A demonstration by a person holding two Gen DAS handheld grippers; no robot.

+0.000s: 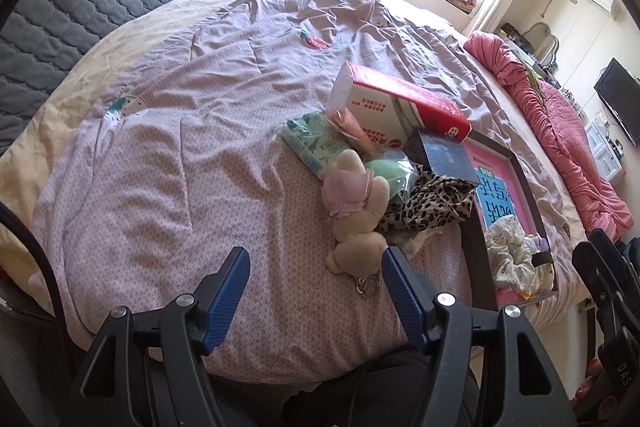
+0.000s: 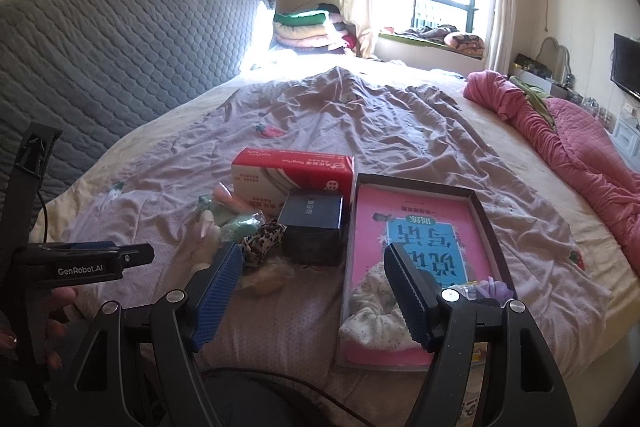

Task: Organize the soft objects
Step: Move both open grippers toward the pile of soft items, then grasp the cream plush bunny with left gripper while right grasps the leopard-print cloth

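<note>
Broadly, a wrinkled lilac quilt [image 1: 192,155] covers the bed, with a ruched pink blanket [image 2: 580,155] bunched along its far side. A shallow dark-rimmed tray [image 2: 486,227] with a glossy pink printed floor holds a floral scrunchie [image 2: 376,311]. Beside it a red-and-white carton [image 2: 296,179] leans behind a small dark box [image 2: 312,227]. Leopard-print cloth [image 1: 432,203] is crumpled against a cream plush toy [image 1: 356,207], which lies on the quilt just ahead of the left tongs [image 1: 314,267]. Both these and the right tongs [image 2: 314,263] gape, gripping nothing.
</note>
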